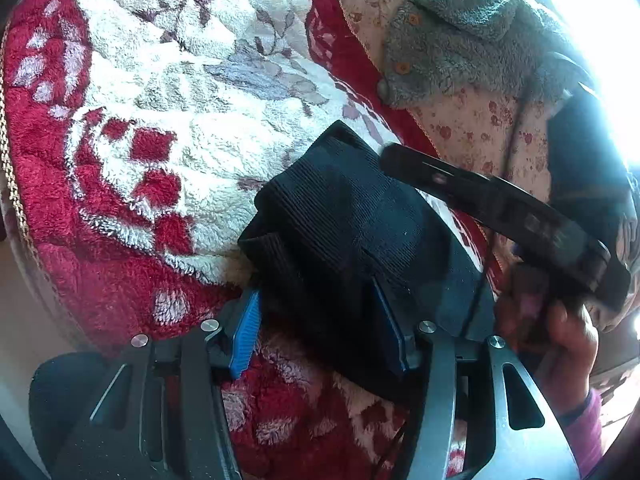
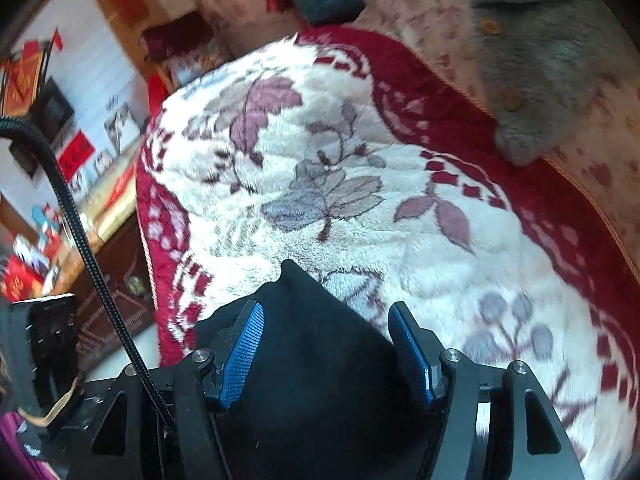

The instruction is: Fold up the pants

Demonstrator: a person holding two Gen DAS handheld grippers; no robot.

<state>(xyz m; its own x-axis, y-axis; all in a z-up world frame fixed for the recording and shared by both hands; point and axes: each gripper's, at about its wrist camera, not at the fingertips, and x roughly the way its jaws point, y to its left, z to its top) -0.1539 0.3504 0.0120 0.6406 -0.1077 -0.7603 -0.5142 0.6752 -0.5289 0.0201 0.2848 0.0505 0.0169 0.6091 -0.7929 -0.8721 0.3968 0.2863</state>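
Observation:
The black ribbed pants point(image 1: 344, 216) lie bunched on a red and white floral plush blanket point(image 1: 168, 92). My left gripper point(image 1: 320, 332) has its blue pads either side of the bunched fabric, jaws wide apart, not closed on it. In the right wrist view the pants point(image 2: 316, 344) fill the gap between the blue pads of my right gripper point(image 2: 328, 352), whose jaws also stand wide apart. The right gripper's black body point(image 1: 500, 208) shows at the right of the left wrist view, held by a hand point(image 1: 560, 328).
A grey fleece garment with wooden buttons point(image 1: 460, 48) lies on a floral sofa surface point(image 1: 480, 132) beyond the blanket; it also shows in the right wrist view point(image 2: 536, 60). A cable point(image 2: 80, 232) and a wooden cabinet point(image 2: 116, 248) are at the left.

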